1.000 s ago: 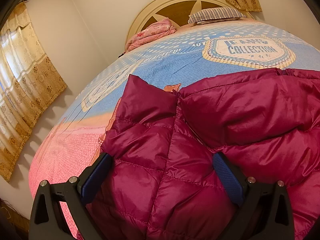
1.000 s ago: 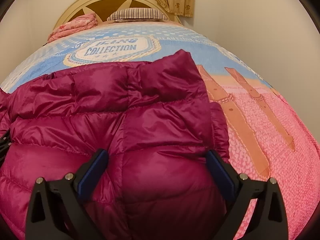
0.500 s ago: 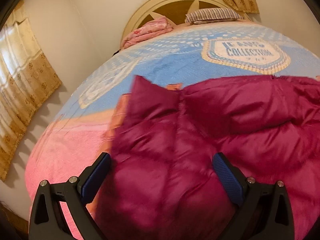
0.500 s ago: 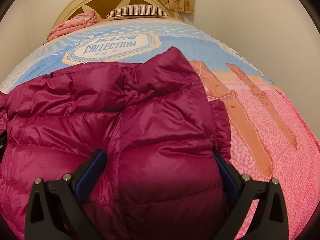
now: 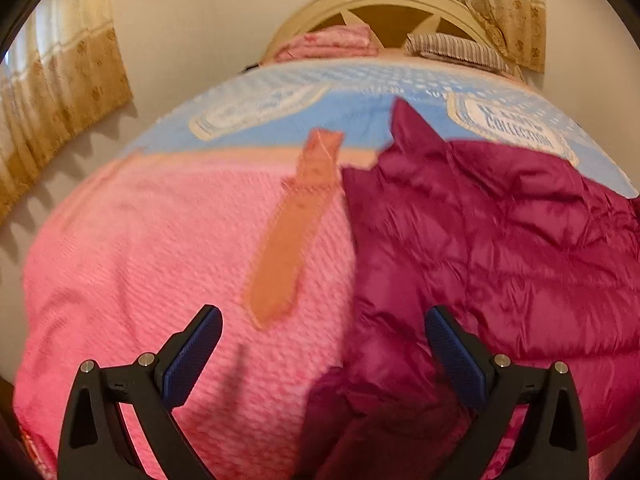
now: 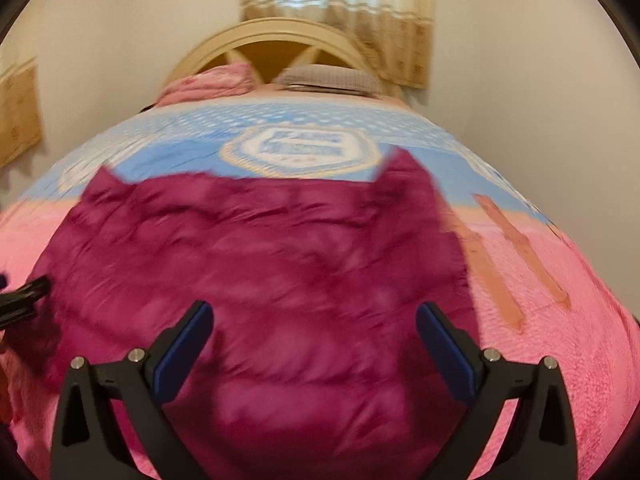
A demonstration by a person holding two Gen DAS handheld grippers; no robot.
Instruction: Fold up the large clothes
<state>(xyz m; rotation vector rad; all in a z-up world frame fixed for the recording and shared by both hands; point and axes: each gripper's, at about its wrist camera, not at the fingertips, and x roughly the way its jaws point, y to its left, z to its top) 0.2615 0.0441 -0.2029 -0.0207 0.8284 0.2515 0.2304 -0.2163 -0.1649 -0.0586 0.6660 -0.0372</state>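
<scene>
A magenta quilted down jacket (image 5: 500,248) lies folded on the bed, its two corners pointing toward the headboard. In the left wrist view it fills the right half. My left gripper (image 5: 320,344) is open and empty, over the jacket's left edge and the pink blanket (image 5: 140,240). In the right wrist view the jacket (image 6: 260,260) spreads across the middle, blurred. My right gripper (image 6: 314,340) is open and empty, above the jacket's near part. The left gripper's tip (image 6: 24,296) shows at the left edge there.
The bed (image 6: 180,148) has a blue and pink cover with orange strap prints (image 5: 292,224). A folded pink blanket (image 5: 328,42) and a striped pillow (image 5: 456,50) lie by the cream headboard (image 6: 280,40). Walls and curtains (image 5: 60,80) stand close on both sides.
Both grippers have pulled back from the jacket. The left one swung left over the pink blanket. The right one drew back and left, now taking in the whole jacket.
</scene>
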